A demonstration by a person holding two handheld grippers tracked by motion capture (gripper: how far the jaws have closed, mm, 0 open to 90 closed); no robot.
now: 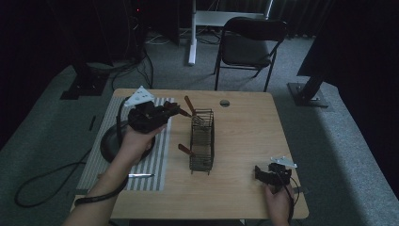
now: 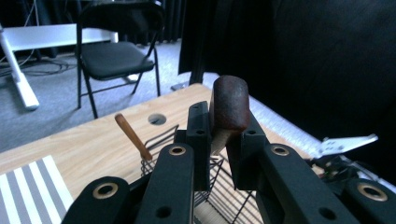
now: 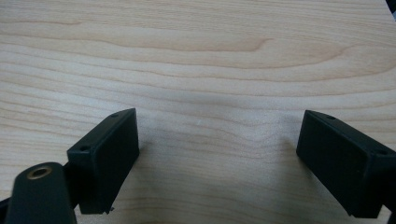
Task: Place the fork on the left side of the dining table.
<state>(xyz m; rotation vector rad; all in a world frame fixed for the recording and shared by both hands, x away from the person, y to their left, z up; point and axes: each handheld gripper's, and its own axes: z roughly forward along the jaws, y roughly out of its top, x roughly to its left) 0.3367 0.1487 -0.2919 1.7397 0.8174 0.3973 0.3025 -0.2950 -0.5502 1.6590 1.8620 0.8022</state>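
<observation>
Left gripper (image 2: 218, 140) jaws clamped on brown-handled utensil (image 2: 228, 103), held above wire rack (image 1: 202, 140). We judge grip near handle end; utensil may pivot, snag rack wires. Right gripper (image 3: 217, 154) jaws wide, empty, over table (image 3: 196, 56).

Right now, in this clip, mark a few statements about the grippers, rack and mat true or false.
1. The left gripper is shut on a brown handle. True.
2. The right gripper holds a spoon. False: its jaws stand open over bare table.
3. The wire rack stands on the striped mat. False: it stands on the wood, right of the mat.
4. A brown handle sticks out of the rack's near left side. True.
5. A folding chair stands beyond the table. True.
</observation>
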